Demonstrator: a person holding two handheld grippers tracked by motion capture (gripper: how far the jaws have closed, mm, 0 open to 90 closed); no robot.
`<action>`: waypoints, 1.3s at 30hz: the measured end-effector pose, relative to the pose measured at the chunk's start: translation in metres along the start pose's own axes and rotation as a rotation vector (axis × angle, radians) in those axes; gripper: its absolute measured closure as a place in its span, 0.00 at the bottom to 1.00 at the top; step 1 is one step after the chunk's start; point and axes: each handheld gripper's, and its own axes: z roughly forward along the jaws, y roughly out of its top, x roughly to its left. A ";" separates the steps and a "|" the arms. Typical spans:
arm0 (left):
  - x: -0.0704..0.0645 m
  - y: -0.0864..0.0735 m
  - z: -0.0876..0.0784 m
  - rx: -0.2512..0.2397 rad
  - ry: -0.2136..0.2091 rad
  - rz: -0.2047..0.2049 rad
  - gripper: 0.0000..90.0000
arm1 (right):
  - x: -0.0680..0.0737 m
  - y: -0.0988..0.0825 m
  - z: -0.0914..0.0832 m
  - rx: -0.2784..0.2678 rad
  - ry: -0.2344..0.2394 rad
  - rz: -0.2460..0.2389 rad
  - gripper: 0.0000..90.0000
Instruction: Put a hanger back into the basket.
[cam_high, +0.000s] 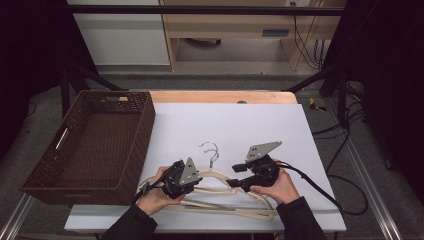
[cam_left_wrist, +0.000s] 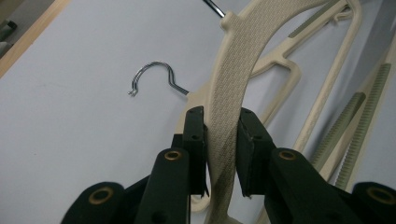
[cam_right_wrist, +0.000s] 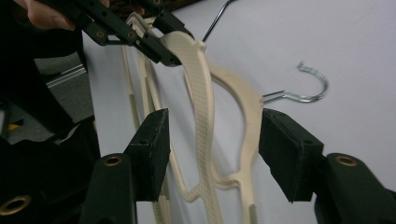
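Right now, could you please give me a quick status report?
Left tool shut on top hanger. Right tool open, astride both hangers. Basket left, nothing blocking.

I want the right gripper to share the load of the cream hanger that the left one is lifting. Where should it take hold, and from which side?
Best the flat textured shoulder arm of the lifted hanger, below where the left gripper clamps it. The right gripper already straddles that arm with jaws open; closing across its thin faces should work. Avoid the wire hook: thin and round, likely to slip.
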 end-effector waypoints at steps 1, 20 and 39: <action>-0.001 0.000 0.000 -0.004 0.002 -0.004 0.84 | 0.000 0.000 0.000 0.000 0.000 0.000 0.50; -0.002 0.001 -0.007 -0.020 -0.022 -0.017 0.83 | -0.004 0.002 0.019 0.064 0.135 0.047 0.92; 0.018 0.003 -0.030 -0.069 -0.259 -0.073 0.71 | 0.016 0.009 0.002 0.025 0.228 -0.047 0.96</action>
